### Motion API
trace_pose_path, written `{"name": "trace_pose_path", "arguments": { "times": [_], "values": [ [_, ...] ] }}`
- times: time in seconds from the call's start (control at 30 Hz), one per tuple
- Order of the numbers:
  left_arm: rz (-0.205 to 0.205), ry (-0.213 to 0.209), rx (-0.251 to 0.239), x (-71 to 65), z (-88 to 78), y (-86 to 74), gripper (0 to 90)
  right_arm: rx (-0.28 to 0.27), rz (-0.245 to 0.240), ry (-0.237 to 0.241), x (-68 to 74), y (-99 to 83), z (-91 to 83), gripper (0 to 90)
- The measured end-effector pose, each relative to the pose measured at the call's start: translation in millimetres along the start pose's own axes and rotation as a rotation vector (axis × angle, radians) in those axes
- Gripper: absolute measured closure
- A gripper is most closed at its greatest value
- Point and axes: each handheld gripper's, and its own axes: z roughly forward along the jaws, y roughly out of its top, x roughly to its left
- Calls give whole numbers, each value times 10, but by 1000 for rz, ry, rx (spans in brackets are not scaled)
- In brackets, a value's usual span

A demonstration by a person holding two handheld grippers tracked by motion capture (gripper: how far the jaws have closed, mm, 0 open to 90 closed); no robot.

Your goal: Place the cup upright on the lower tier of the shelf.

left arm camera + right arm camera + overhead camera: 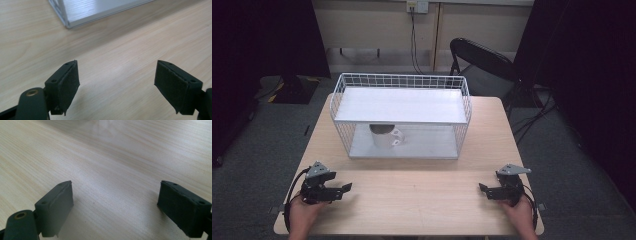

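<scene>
A white wire rack (pixel 401 116) with a flat top shelf and a lower shelf stands at the middle of the wooden table (pixel 412 192). On its lower shelf stands a white mug (pixel 384 136), handle to the right. My left gripper (pixel 343 189) rests near the table's front left, held by a hand, and is open over bare wood (pixel 116 82). My right gripper (pixel 482 189) sits at the front right, also open with nothing between its pads (pixel 116 205). A corner of the rack's base (pixel 75 15) lies ahead in the left gripper view.
A black folding chair (pixel 484 62) stands behind the table at the right. Dark curtains hang on both sides, and a cable drops from a wall socket (pixel 417 7). Bare tabletop stretches between the two grippers and the rack.
</scene>
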Motion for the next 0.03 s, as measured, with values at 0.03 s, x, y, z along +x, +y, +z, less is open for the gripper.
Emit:
{"name": "trace_pose_path", "arguments": {
  "times": [0.03],
  "values": [
    [-1, 3, 4, 5, 0, -9, 195, 0, 0, 0, 0, 0, 0, 119]
  ]
}}
